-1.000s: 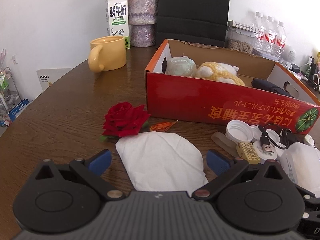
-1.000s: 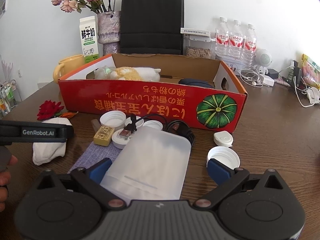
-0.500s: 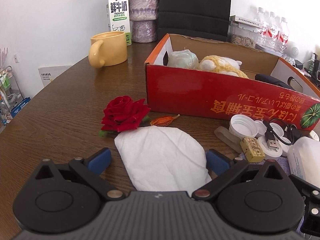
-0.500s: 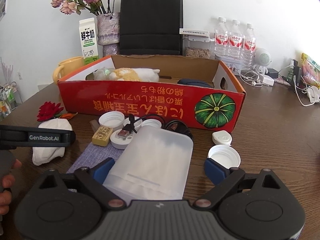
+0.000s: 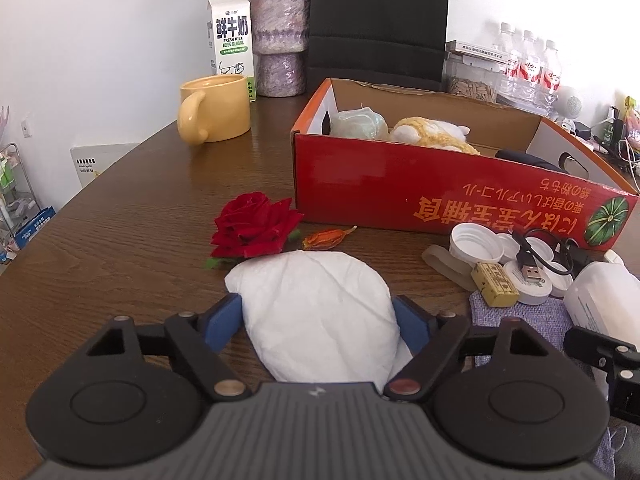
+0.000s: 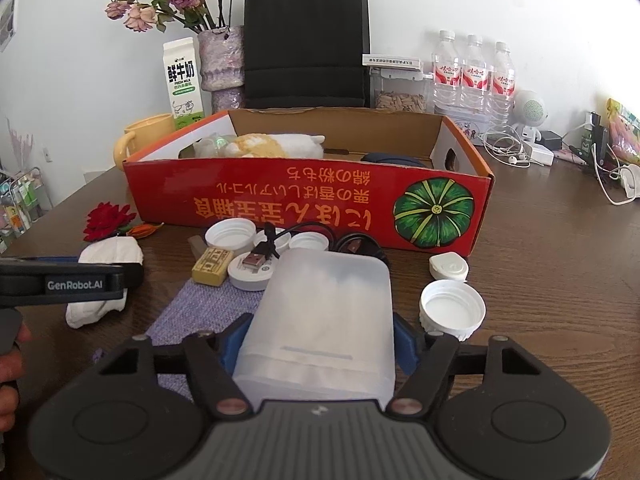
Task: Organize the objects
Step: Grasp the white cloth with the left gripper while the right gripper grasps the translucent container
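Note:
A white soft bundle (image 5: 316,312) lies on the brown table in front of a red rose (image 5: 252,228). My left gripper (image 5: 318,316) straddles it. Its jaws are closing and the blue pads (image 5: 224,320) touch both sides of the bundle. In the right wrist view a translucent plastic container (image 6: 328,304) lies on a purple cloth (image 6: 208,308). My right gripper (image 6: 320,340) is around its near end, jaws closing, pads (image 6: 234,344) against its two side walls. Behind both stands a red cardboard box (image 6: 304,204) holding a plush toy (image 6: 264,146).
White caps (image 6: 452,308), a USB cable (image 6: 260,258) and a small yellow block (image 6: 212,266) lie before the box. A yellow mug (image 5: 216,112), milk carton (image 5: 232,40) and vase (image 5: 280,40) stand at the back left. Water bottles (image 6: 472,68) and cables line the back right.
Both pairs of jaws have narrowed from wide open until the pads meet the white bundle and the plastic container. Neither hand has shifted noticeably.

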